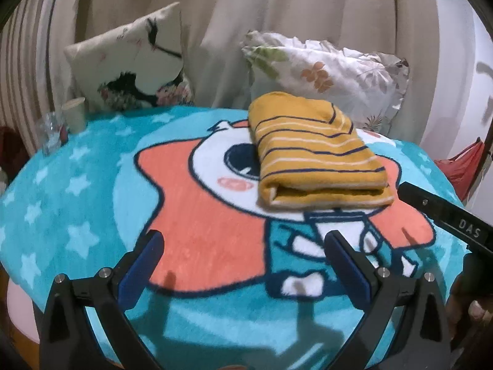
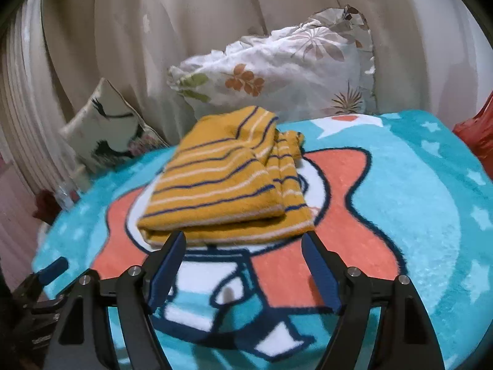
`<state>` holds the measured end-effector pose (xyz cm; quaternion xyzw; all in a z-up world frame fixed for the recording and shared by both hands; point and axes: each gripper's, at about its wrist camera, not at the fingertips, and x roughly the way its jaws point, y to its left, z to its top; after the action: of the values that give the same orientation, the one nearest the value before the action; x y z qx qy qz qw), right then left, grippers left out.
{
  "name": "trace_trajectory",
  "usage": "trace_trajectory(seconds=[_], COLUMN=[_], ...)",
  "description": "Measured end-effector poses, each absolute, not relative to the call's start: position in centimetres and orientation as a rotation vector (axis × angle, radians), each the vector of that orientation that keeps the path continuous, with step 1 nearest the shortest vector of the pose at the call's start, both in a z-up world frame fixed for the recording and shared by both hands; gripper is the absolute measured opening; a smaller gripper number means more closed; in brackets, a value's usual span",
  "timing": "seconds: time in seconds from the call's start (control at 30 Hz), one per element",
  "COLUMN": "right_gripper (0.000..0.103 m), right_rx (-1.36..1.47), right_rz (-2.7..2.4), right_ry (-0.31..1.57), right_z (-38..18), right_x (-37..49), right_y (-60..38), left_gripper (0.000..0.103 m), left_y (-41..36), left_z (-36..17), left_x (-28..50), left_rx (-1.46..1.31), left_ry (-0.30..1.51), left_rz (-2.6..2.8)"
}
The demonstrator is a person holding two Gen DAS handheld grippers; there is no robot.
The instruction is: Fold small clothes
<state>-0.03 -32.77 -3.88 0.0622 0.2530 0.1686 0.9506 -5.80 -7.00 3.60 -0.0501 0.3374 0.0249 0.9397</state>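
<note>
1. On the blanket, at about 1 o'clock from the left gripper, lies the folded shirt, well apart from its fingertips.
2. From the right gripper the shirt sits at 12 o'clock, its near folded edge just beyond the fingertips; I cannot tell whether they touch it.
3. The right gripper is plainly the nearer one, so any further tidying or lifting likely falls to it.
4. The shirt's long axis runs roughly from 5 to 11 o'clock in the left view, with the thick fold facing both grippers.
5. In the right view a loose layer sticks out at the shirt's right side, so the fold looks a bit uneven there.
6. Both grippers stand wide apart with nothing between the jaws; neither holds cloth.
7. The fold looks finished or nearly so, judging from the compact bundle.
8. At 10 o'clock in the left view a cup and a glass stand at the blanket's far edge; what is in them cannot be made out.
9. Two pillows lean behind the shirt at 12 o'clock.
</note>
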Motion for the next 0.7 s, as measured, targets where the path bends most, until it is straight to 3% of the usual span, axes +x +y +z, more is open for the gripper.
trace_trajectory(seconds=[0.7], right_gripper=[0.085], right_rx=[0.042], right_rz=[0.281], right_ry=[0.513], right_z=[-4.2], right_x=[0.7], right_y=[-30.8], left_gripper=[0.103], left_y=[-6.8], left_z=[2.9], left_x=[-5.8], left_rx=[-0.13], left_ry=[0.715], left_rz=[0.029])
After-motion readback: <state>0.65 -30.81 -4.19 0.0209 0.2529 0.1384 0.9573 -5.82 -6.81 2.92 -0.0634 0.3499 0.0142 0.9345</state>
